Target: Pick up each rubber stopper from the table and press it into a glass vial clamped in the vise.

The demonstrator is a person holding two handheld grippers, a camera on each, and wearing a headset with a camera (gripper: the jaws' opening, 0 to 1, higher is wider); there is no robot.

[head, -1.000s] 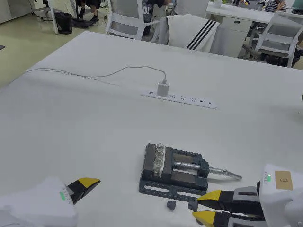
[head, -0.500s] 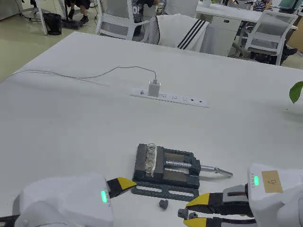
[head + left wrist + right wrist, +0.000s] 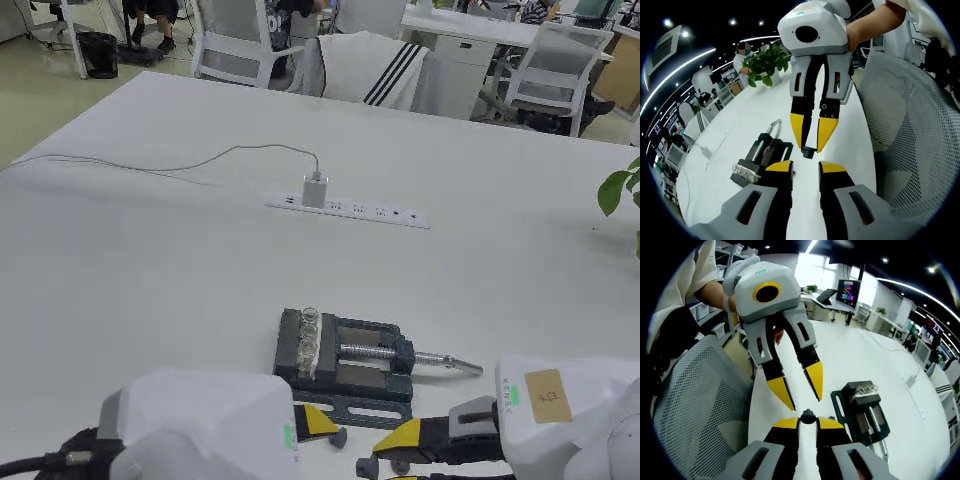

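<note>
Yellow-tipped, the left gripper (image 3: 805,404) at the head view's lower left hangs spread and empty, just beside a loose stopper (image 3: 340,437) on the table (image 3: 150,270). Right of it the right gripper (image 3: 809,148) pinches a second stopper (image 3: 808,415) at its very tips. So shallow a hold may let it twist or slip when pressed into the vials (image 3: 307,340) in the vise (image 3: 392,352), lower centre.

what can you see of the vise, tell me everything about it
The vise is a small dark grey metal one, lying flat on the white table. It has a slotted base plate, two jaw blocks and a silvery screw whose handle end sticks out toward the right of the head view. A row of clear glass vials stands upright, clamped between its jaws at the left end.
</note>
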